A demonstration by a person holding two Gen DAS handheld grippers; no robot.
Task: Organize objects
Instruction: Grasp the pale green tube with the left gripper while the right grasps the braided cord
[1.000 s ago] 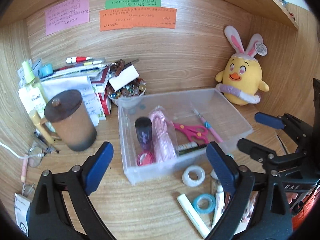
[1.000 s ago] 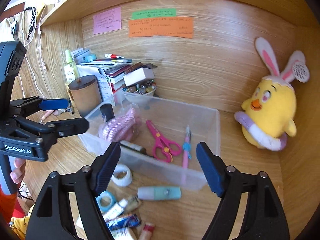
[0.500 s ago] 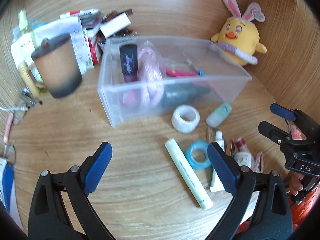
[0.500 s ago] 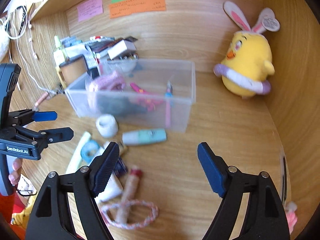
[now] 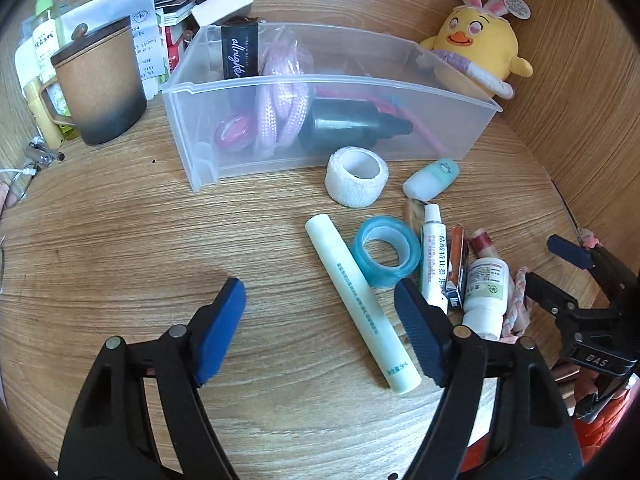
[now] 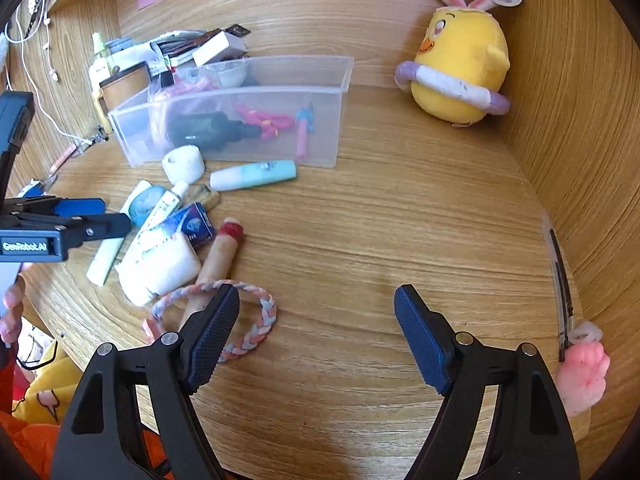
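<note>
A clear plastic bin (image 5: 460,128) (image 6: 336,120) stands on the wooden desk and holds pink rope, a black bottle, pink scissors and other items. In front of it lie loose things: a white tape roll (image 5: 356,178), a blue tape roll (image 5: 386,252), a pale green tube (image 5: 360,300), a mint stick (image 6: 254,175), a white bottle (image 5: 486,292) and a braided loop (image 6: 256,320). My left gripper (image 5: 320,320) is open and empty over the green tube's near side. My right gripper (image 6: 316,332) is open and empty, its left finger above the braided loop.
A brown lidded mug (image 5: 100,88) stands left of the bin, with papers and bottles behind it. A yellow plush chick (image 6: 460,68) sits in the back right corner. A pink paw pen (image 6: 580,364) lies along the right wall.
Both grippers have tilted down and drawn nearer the desk. The view has shifted from the bin and back wall to the loose items in front. Both stay open.
</note>
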